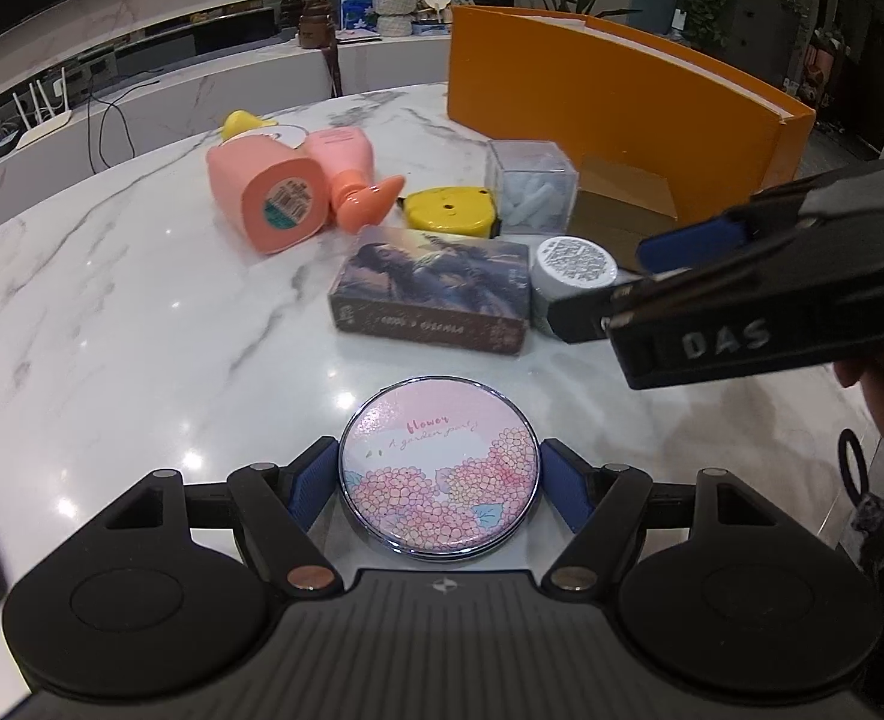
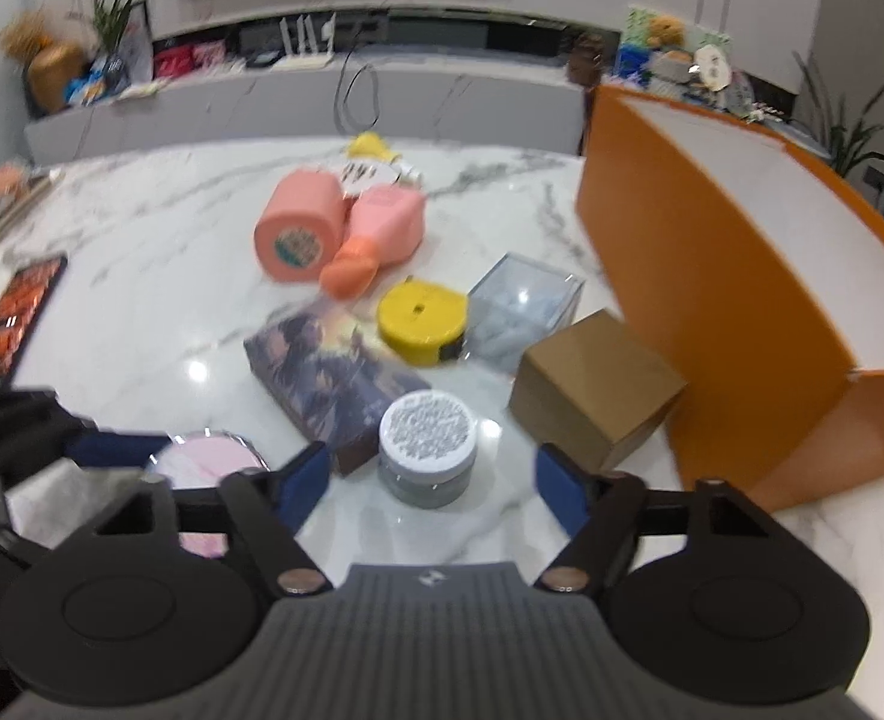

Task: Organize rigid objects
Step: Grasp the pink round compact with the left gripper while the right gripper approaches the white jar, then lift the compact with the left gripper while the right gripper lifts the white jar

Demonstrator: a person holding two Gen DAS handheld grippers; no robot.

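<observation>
- Orange box [image 1: 610, 114]: the biggest thing, standing on the marble table [image 1: 111, 300] ahead and to the right of both tongs.
- Left gripper [image 1: 440, 483]: jaws spread wide, one blue pad at each side of the round pink tin [image 1: 440, 474]; whether the pads press its rim cannot be told. The tin lies flat, lid up, and reads "flower" and "A garden party".
- Right gripper [image 2: 432, 480]: jaws wide open and holding nothing; the small jar [image 2: 428, 450] sits just ahead, between the fingertips, untouched. In the left view this gripper's body reads "DAS".
- Picture box [image 1: 432, 288]: lies flat just beyond the tin, long axis across the left gripper's view; its side lettering is unreadable.
- Pink bottles [image 1: 288, 186]: two lying on their sides further ahead, one base and one orange nozzle facing the tongs.
- Small jar: its white lid carries dense print, too fine to read.
</observation>
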